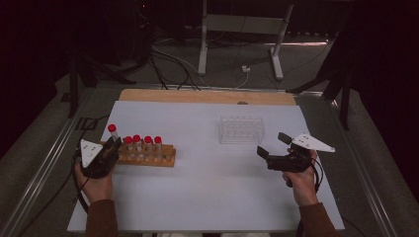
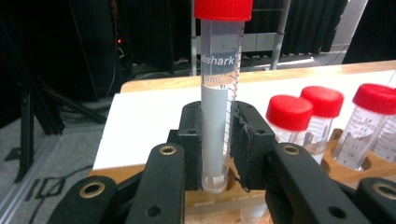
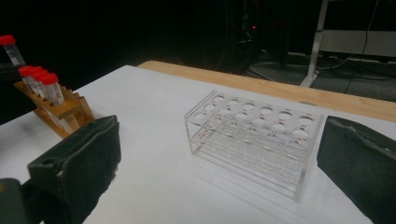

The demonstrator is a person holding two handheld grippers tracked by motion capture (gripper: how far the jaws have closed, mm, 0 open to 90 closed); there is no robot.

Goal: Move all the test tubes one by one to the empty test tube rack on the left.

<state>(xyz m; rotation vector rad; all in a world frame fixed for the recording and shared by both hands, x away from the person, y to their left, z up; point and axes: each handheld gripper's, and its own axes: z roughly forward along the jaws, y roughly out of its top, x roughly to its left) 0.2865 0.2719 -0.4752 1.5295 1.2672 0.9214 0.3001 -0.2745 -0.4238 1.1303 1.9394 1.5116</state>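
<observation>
Dark room, white desk (image 1: 207,197). Left gripper (image 2: 219,135): jaws clamped on the lower body of a red-capped tube (image 2: 218,93), its tip at a hole of the wooden rack (image 1: 148,157). Judged light, rigid, smooth plastic; slippery, so grip mid-body, below the cap. Right gripper (image 1: 272,145): jaws apart, empty, near the clear rack (image 1: 241,129).

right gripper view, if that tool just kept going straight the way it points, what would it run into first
Most likely the clear plastic tube rack, which sits on the white table straight ahead between the open jaws of the right tool. Nothing lies in front of it, though depth is hard to judge.
</observation>
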